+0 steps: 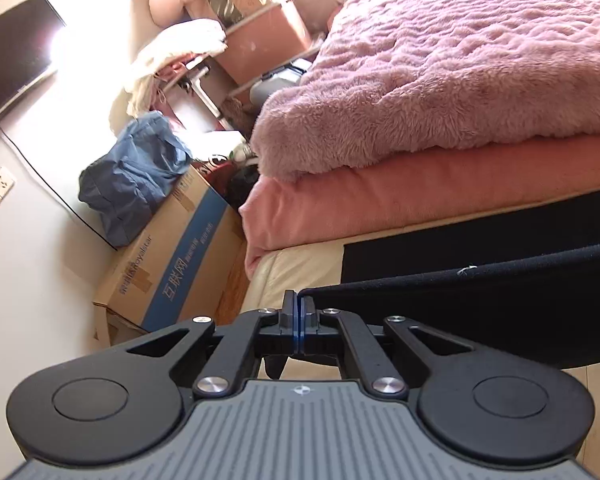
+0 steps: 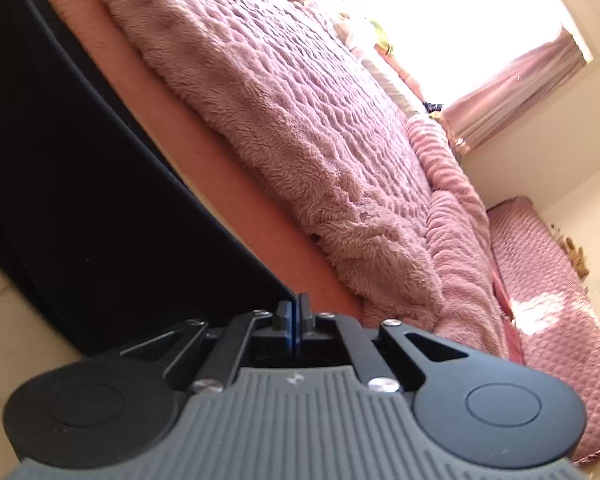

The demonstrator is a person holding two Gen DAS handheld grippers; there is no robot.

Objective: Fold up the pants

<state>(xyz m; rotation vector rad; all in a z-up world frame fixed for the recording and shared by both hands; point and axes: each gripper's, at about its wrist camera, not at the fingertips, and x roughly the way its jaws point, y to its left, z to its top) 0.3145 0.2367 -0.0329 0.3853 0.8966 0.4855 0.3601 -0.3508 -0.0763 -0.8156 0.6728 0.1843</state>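
A: Both tongs are clamped tight, left tongs [image 1: 299, 307] and right tongs [image 2: 297, 309], each pinching an edge of the black pants [image 1: 500, 300], stretched between them beside the bed [image 1: 380, 200].

B: Thin bites; a tug could slip one corner free.

Both tilted wrist views share the bed [image 1: 440, 204].

I saw bare wall [image 1: 40, 280] at the left view's lower left; a cardboard box [image 1: 172, 264] and the fluffy blanket [image 1: 440, 80] blocked centre and upper right.
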